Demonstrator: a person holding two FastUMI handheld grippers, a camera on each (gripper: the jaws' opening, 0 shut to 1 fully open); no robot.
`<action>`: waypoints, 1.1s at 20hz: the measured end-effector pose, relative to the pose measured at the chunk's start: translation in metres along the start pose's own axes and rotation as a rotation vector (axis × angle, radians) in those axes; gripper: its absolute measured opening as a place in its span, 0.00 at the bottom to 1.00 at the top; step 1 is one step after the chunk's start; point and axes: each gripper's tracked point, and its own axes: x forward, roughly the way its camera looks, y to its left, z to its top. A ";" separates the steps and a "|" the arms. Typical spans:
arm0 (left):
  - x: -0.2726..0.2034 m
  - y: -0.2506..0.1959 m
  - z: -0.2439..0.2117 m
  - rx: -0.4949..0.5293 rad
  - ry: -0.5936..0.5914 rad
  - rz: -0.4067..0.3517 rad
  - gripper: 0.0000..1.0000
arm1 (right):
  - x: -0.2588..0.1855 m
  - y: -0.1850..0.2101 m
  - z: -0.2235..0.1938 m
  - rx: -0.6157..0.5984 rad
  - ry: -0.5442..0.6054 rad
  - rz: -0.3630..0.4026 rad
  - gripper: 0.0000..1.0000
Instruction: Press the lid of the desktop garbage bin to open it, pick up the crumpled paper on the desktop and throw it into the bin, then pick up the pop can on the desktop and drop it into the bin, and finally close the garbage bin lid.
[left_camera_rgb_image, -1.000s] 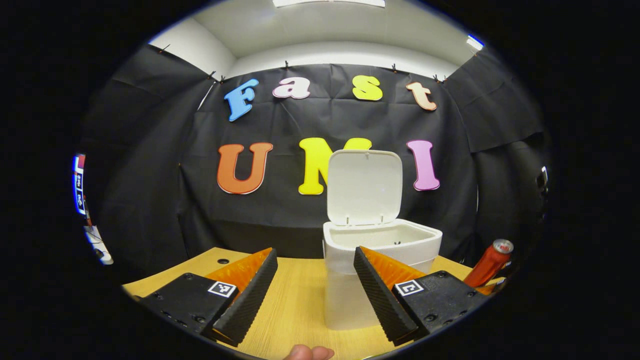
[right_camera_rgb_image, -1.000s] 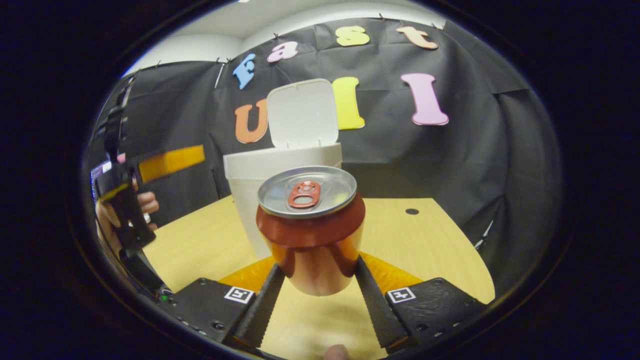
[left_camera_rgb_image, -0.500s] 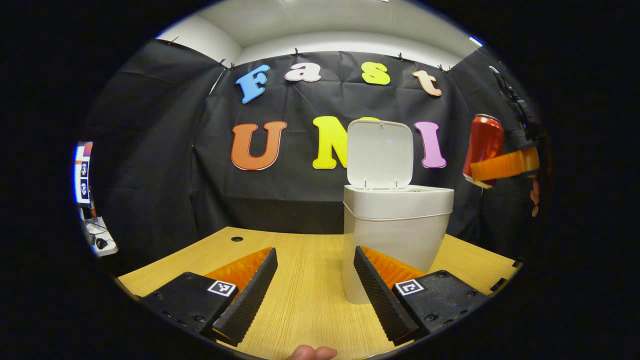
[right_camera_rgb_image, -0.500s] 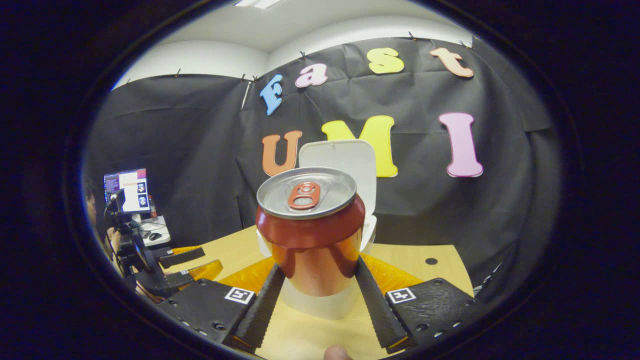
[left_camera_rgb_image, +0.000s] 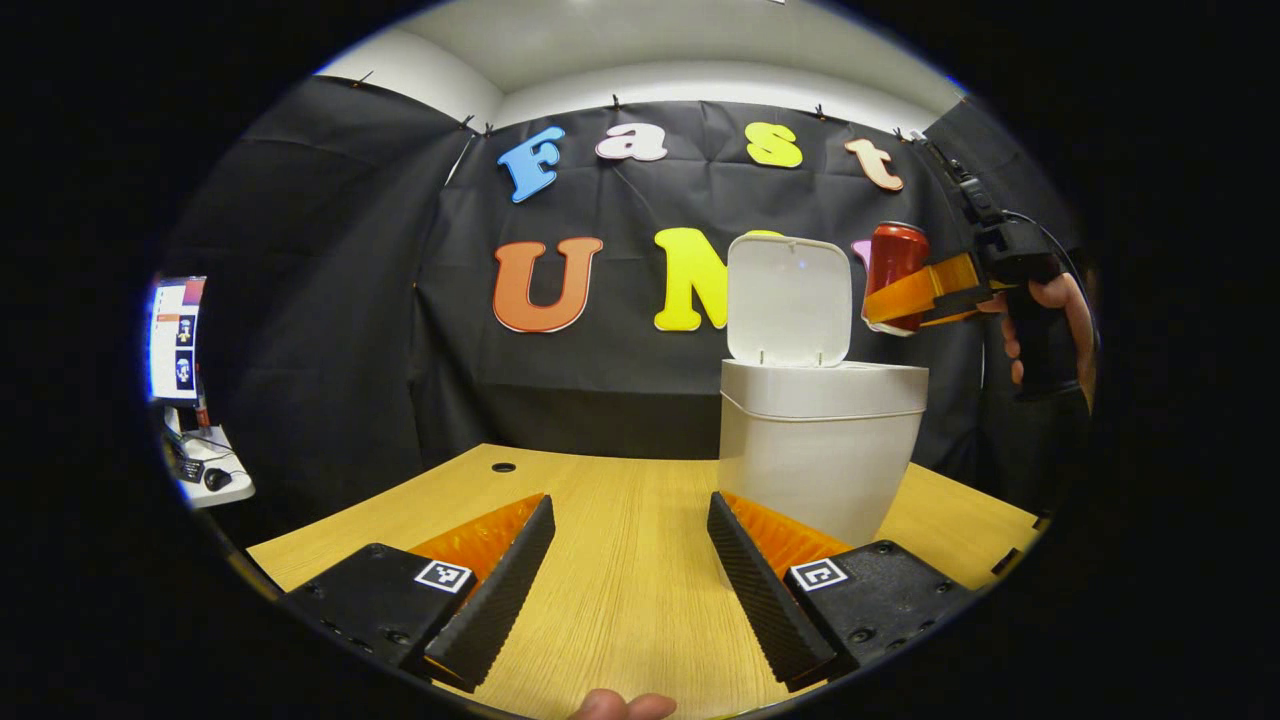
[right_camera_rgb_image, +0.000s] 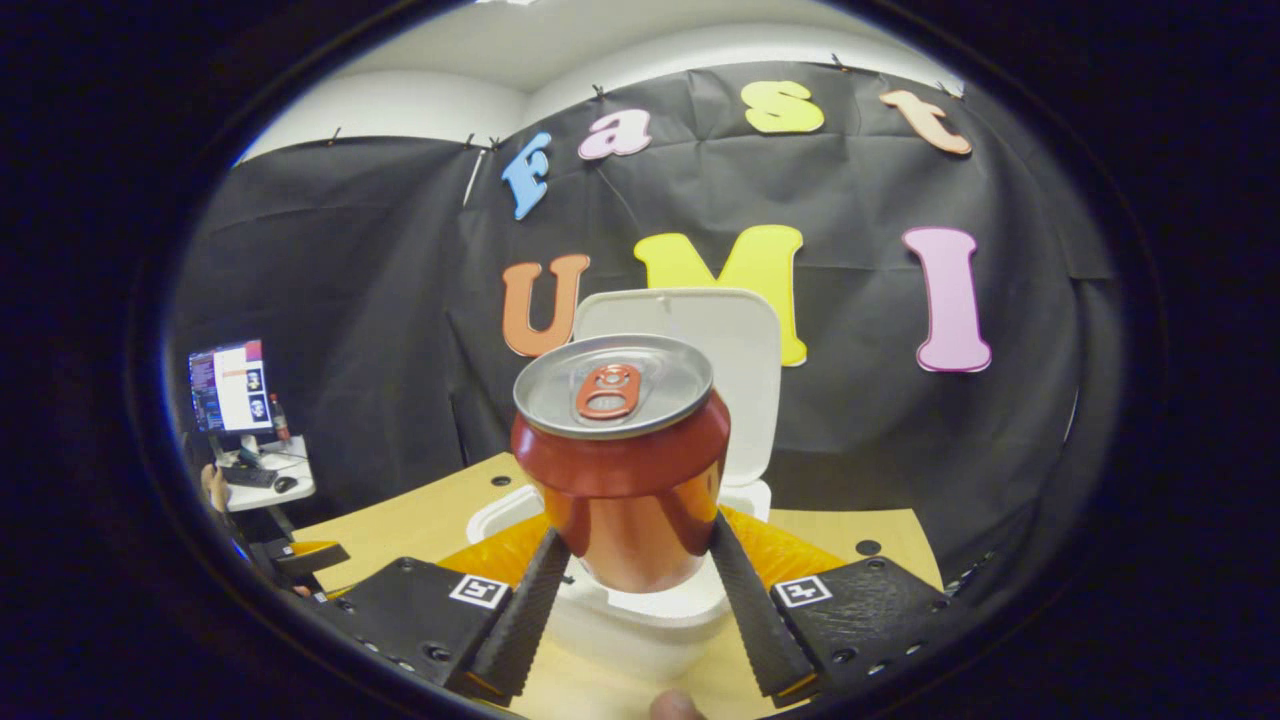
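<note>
The white garbage bin (left_camera_rgb_image: 820, 450) stands on the wooden desk (left_camera_rgb_image: 620, 560) with its lid (left_camera_rgb_image: 790, 300) raised upright. My right gripper (right_camera_rgb_image: 630, 600) is shut on a red pop can (right_camera_rgb_image: 620, 465), held upright just above the bin's open mouth (right_camera_rgb_image: 640, 605). In the left gripper view that same can (left_camera_rgb_image: 893, 268) hangs to the right of the lid, above the bin's rim, with a hand (left_camera_rgb_image: 1050, 320) holding the gripper. My left gripper (left_camera_rgb_image: 625, 590) is open low over the desk, left of and in front of the bin, nothing between its fingers.
A side table with a monitor (left_camera_rgb_image: 175, 340) and a mouse stands at the far left beyond the desk. A cable hole (left_camera_rgb_image: 503, 467) marks the desk's back left, another hole (right_camera_rgb_image: 868, 548) lies right of the bin. Black cloth walls close the back.
My right gripper has carried the can up from desk level and over the bin's mouth. My left gripper has drawn back and to the left, away from the bin, staying open.
</note>
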 end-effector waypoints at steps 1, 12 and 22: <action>-0.001 0.003 0.001 0.004 -0.001 0.008 0.99 | 0.009 -0.001 -0.002 0.000 0.017 -0.006 0.81; -0.003 0.001 -0.002 -0.006 0.004 0.015 0.99 | 0.048 -0.026 -0.029 0.032 0.120 -0.082 0.83; -0.004 -0.002 -0.006 0.009 0.010 0.014 0.99 | 0.051 -0.024 -0.027 0.021 0.112 -0.087 0.84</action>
